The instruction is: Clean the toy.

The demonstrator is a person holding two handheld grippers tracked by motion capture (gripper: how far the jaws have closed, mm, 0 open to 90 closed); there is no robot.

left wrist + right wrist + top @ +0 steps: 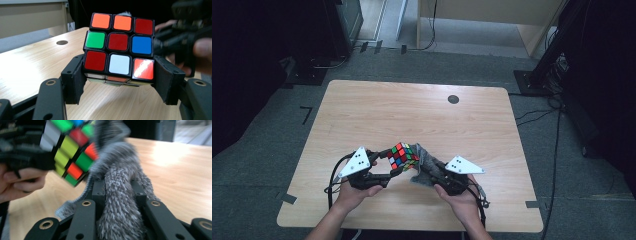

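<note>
A scrambled Rubik's cube is held just above the wooden table near its front edge. My left gripper is shut on it. In the left gripper view both black jaws clamp the bottom layer of the cube, whose facing side is mostly red and orange, and my left gripper tilts up. My right gripper is shut on a grey fuzzy cloth. In the right gripper view the cloth runs up between the jaws and presses against the blurred cube.
A black round grommet sits in the table's far right part. Dark equipment stands and cables lie on the floor to the right, and tape marks sit by the table's corners. The person's hands come in at the front edge.
</note>
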